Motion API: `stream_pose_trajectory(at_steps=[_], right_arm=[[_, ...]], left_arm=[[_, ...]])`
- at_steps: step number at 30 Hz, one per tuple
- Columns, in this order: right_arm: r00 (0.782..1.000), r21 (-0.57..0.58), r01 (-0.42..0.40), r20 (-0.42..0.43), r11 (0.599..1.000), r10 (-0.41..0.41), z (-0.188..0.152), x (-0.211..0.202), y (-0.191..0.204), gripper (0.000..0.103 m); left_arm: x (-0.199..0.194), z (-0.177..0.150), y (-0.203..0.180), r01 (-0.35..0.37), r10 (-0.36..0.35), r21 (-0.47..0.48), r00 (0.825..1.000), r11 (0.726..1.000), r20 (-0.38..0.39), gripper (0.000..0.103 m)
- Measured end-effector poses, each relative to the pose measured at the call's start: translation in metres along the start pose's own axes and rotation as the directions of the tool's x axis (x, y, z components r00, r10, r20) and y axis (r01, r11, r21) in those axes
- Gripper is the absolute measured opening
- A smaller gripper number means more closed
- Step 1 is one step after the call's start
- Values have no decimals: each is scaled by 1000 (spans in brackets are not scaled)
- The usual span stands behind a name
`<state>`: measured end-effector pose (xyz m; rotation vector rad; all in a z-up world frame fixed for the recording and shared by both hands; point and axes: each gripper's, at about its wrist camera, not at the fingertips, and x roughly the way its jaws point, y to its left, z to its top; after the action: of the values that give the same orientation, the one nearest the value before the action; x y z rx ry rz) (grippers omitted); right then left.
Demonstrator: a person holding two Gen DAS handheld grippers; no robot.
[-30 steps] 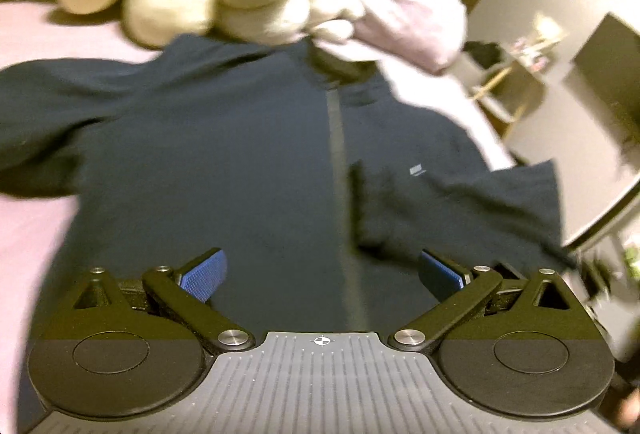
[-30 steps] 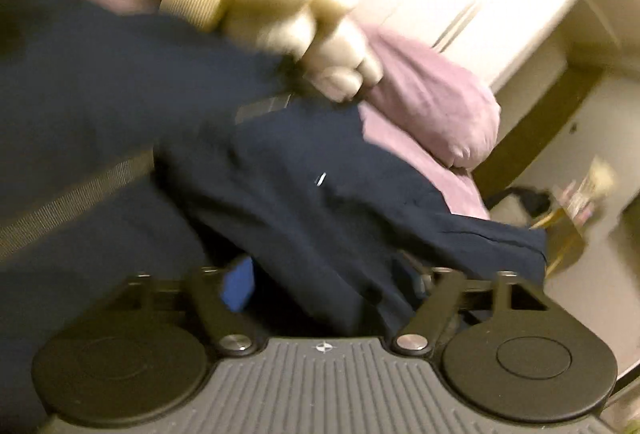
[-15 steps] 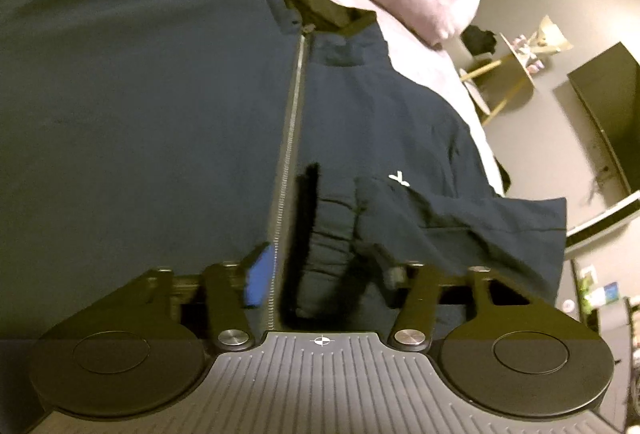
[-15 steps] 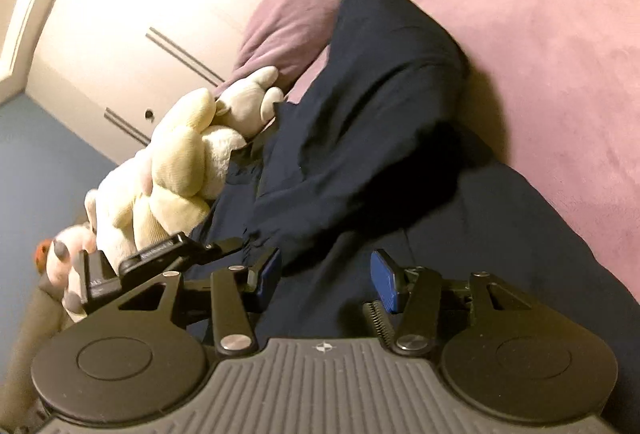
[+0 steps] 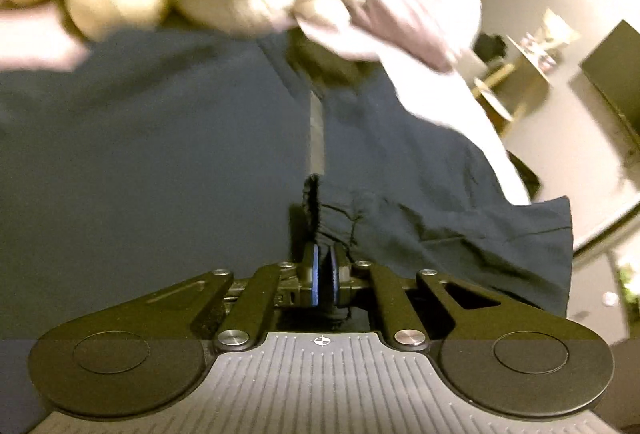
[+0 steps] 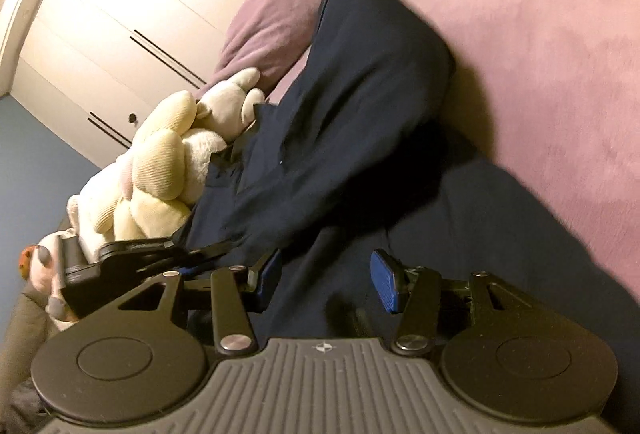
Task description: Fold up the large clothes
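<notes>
Navy jacket [image 5: 160, 153] spread across the pink bed [image 6: 560, 93], both grippers at its fabric.

The jacket covers most of the bed, collar toward the cream plush toys [image 6: 160, 169] and the purple pillow [image 6: 276, 21] beyond it. Near the jacket's zip, the left gripper [image 5: 324, 274] is pinched tight on a bunched cuff of its sleeve [image 5: 480, 234]. The right gripper [image 6: 326, 282] hangs over the jacket, jaws parted, fabric between them but untouched.

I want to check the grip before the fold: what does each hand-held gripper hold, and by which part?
The left hand-held gripper is shut on the navy jacket, pinching its sleeve cuff. The right hand-held gripper is open and holds nothing.
</notes>
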<state>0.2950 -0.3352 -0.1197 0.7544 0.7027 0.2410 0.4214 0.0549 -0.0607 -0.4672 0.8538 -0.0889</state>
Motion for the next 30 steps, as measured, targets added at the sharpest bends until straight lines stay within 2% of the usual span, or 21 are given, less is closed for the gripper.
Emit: stream_pose_trajectory(at_steps=[2,4,5,6,7,8,9,11,13,14,16,17,21,25,27,29,30], right_arm=[[1000,-12,7,17,1000,-7,4,-3,3,50],[1000,-22,11,30,1000,-11,7,-5,5,50],[999,-26,11,30,1000,-10,8,-4,6,50],[1000,-27,10,28,1000,-9,10,-3,7,50],[1000,-28,7,27,1000,-7,11,0,9,50],[1000,-26,5,26,1000,-4,13,3,11,50],[1000,-22,2,24,1000,-1,16,7,13,50],[1000,-8,-12,22,1000,13,21,18,17,51],[1000,17,-19,19,1000,19,28,29,18,50],[1000,38,-22,17,999,21,33,37,18,51],[999,71,-30,14,997,29,40,48,15,50],[1000,84,-24,11,996,24,43,54,12,50],[1000,129,11,16,992,-14,55,71,1,51],[998,197,28,41,980,-37,65,78,-14,55],[999,223,25,40,975,-35,69,84,-18,55],[998,200,40,46,979,-50,74,91,-13,53],[996,175,59,50,983,-69,76,93,-10,49]], left_arm=[[-20,8,13,-118,114,51,991,992,75,8],[-32,12,26,-241,228,93,965,966,130,8],[-35,13,32,-274,259,103,956,956,136,9],[-36,13,39,-273,260,97,957,957,130,11],[-37,11,49,-239,230,74,966,968,115,15],[-37,9,57,-207,202,40,974,977,104,28],[-36,6,62,-181,179,17,979,983,96,45],[-28,3,68,-132,133,-14,988,991,75,57],[-13,5,69,-119,120,-34,992,992,30,51],[-7,5,68,-134,134,-38,991,990,17,41],[-1,7,69,-140,141,-37,990,989,17,29],[-1,7,68,-151,152,-35,988,988,29,13],[-16,21,66,-144,148,-41,983,989,111,9],[-25,33,53,-214,201,47,959,976,197,8],[-28,36,51,-242,224,62,950,968,219,8],[-30,36,52,-261,238,73,942,963,235,8],[-29,35,52,-273,247,84,939,958,238,9]])
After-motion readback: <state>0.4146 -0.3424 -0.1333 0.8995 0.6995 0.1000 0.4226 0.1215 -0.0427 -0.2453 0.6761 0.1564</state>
